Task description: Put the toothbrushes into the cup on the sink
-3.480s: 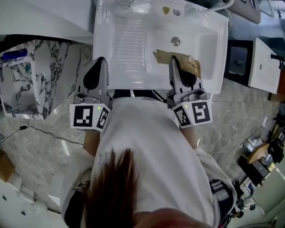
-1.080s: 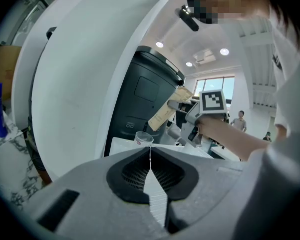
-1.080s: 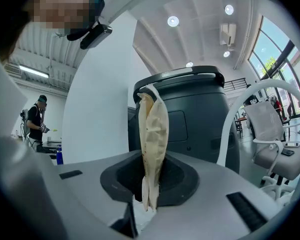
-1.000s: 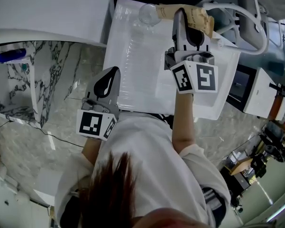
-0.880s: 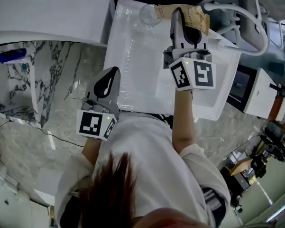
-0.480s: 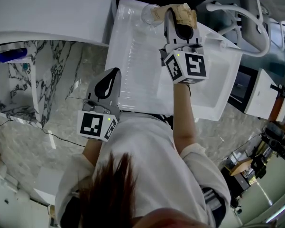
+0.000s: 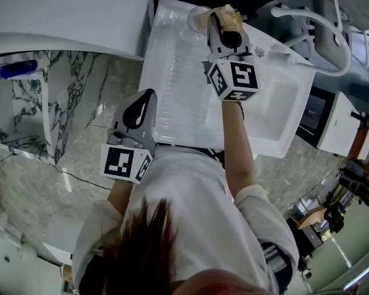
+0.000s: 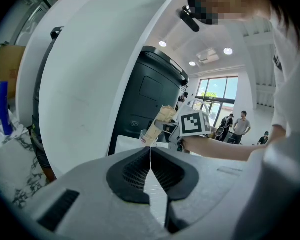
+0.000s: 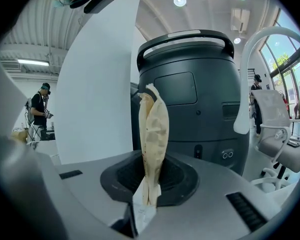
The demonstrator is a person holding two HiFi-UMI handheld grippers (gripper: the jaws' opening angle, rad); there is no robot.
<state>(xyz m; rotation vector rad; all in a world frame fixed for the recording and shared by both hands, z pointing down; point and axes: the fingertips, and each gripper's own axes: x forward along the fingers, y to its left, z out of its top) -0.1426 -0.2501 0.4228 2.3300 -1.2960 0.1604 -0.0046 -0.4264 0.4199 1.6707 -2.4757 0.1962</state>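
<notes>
Two hand-held grippers show in the head view. The right hand-held gripper [image 7: 224, 24], at the upper centre of the frame, is clamped on a beige paper toothbrush packet [image 9: 152, 129], whose end is at the rim of the clear cup [image 7: 195, 16] at the top edge of the sink [image 7: 172, 91]. The left hand-held gripper [image 8: 150, 159], at the sink's lower left, has its jaws pressed together with nothing between them

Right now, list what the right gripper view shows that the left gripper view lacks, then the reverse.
Right gripper view only: its jaws pinching the tan paper packet, close up. Left gripper view only: left gripper, jaws together, empty; the clear cup, the packet's lower end at it; the right gripper from outside. Both: the packet, the dark barrel-shaped machine.
</notes>
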